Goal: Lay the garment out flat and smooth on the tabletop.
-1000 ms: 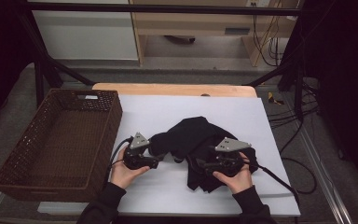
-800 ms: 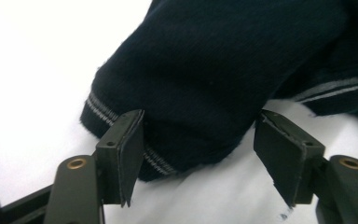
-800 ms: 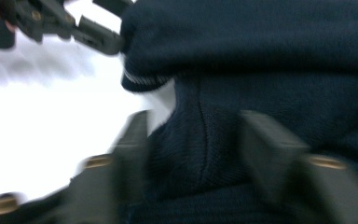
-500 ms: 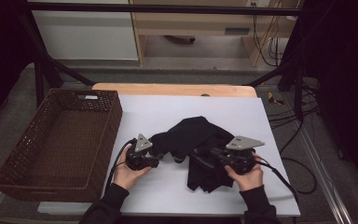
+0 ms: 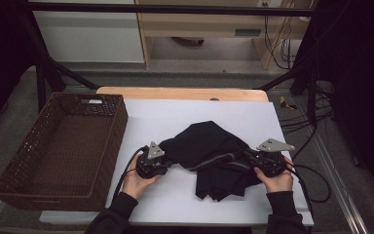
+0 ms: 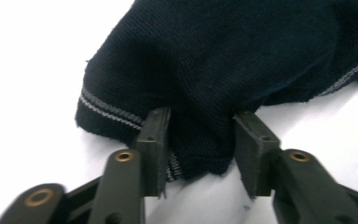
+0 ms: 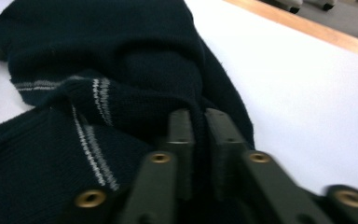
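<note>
A dark knitted garment (image 5: pixel 209 146) with thin grey stripes lies crumpled on the white table (image 5: pixel 175 114). My left gripper (image 5: pixel 168 165) is at its left edge. In the left gripper view, the jaws (image 6: pixel 200 135) have just been closing and press on a bunched fold of the garment (image 6: pixel 223 60) near its striped hem. My right gripper (image 5: pixel 247 157) is at the garment's right side. Its jaws (image 7: pixel 198 116) have just eased open a little, and a thin fold of the garment (image 7: pixel 121 56) stays pinched between them. A striped band is drawn taut between the two grippers.
A brown wicker basket (image 5: pixel 119 122) stands at the table's left side. A wooden strip (image 5: pixel 180 92) runs along the far edge. Cables (image 5: pixel 316 180) trail off the right side. White surface lies bare beyond and in front of the garment.
My right gripper has moved to the right with the garment's fold, stretching the cloth out between the hands. The left hand has kept its place while its jaws narrowed on the cloth.
</note>
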Tool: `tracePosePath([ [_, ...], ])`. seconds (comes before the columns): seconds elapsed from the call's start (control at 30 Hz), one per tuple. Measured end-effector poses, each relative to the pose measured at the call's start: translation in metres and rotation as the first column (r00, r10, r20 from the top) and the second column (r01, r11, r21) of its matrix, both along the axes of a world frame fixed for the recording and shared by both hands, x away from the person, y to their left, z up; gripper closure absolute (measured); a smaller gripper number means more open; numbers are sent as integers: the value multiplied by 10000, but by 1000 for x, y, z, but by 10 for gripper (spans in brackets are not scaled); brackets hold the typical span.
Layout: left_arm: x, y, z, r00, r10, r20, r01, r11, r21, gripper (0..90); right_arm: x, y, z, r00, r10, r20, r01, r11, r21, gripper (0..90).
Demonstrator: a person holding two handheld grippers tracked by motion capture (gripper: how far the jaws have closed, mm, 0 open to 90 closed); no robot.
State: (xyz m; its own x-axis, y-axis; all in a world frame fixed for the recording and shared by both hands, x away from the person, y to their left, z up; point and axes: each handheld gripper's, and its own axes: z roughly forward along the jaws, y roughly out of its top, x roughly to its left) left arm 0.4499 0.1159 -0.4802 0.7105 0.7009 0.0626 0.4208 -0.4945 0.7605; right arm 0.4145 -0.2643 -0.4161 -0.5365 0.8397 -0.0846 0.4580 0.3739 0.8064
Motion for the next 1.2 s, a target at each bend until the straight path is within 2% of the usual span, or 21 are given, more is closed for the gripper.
tracePosePath([
  [0.1,0,0,0,10000,5,51,-6,9999,122,641,-3,2,6,9981,563,236,-571,9978,346,586],
  [0.17,0,0,0,9999,54,129,-58,9997,254,701,-5,5,10,9947,972,323,-989,9935,569,453],
  [0.27,-1,1,2,9999,103,19,-104,9996,269,779,-3,11,7,9899,1416,-28,-1415,9898,157,436],
  [0.3,-1,2,3,9999,95,-67,-94,9997,217,798,-2,12,4,9898,1419,-163,-1418,9899,26,484],
  [0.37,-2,5,9,9992,144,-366,-140,9998,122,820,-1,10,1,9864,1570,-493,-1576,9875,-71,649],
  [0.4,-3,7,15,9990,198,-406,-199,9998,-34,824,-1,8,1,9859,1553,-621,-1561,9877,-81,767],
  [0.43,-5,11,21,9989,265,-394,-277,9992,-300,827,-1,5,1,9851,1530,-785,-1534,9882,12,822],
  [0.53,-8,24,48,9988,474,-136,-487,9916,-1202,831,-1,-4,7,9862,1392,-901,-1361,9899,400,853],
  [0.6,-6,32,66,9977,675,4,-663,9809,-1828,832,2,-5,11,9905,1237,-596,-1208,9914,495,856],
  [0.67,-1,36,82,9960,875,158,-823,9745,-2088,832,8,-5,17,9952,980,-65,-975,9938,526,856],
  [0.73,9,36,96,9931,1138,270,-1060,9736,-2021,832,18,-5,23,9970,598,485,-646,9926,1031,855],
  [0.77,15,35,101,9920,1238,249,-1161,9717,-2058,833,25,-4,26,9965,381,745,-463,9927,1116,855],
  [0.87,35,32,115,9879,1547,143,-1489,9691,-1967,834,51,0,29,9945,-91,1043,-26,9937,1120,857],
  [0.97,59,27,125,9815,1912,112,-1856,9637,-1917,834,78,6,29,9940,-349,1038,223,9925,1203,858],
  [1.03,77,24,132,9744,2221,349,-2101,9547,-2108,833,98,6,32,9907,-697,1170,548,9905,1258,858],
  [1.07,84,23,134,9719,2288,554,-2110,9509,-2262,831,106,6,35,9867,-1019,1263,827,9854,1491,857],
  [1.1,95,22,135,9647,2361,1167,-2030,9488,-2418,819,111,5,36,9805,-1324,1449,1073,9797,1695,854],
  [1.13,102,20,134,9508,2651,1600,-2181,9402,-2618,769,118,7,39,9625,-1884,1955,1560,9731,1697,844],
  [1.17,106,18,131,9370,3080,1648,-2579,9281,-2685,658,124,9,41,9484,-2245,2240,1975,9707,1367,804],
  [1.2,108,17,129,9343,3255,1452,-2810,9234,-2616,537,129,11,41,9456,-2427,2167,2270,9692,953,715],
])
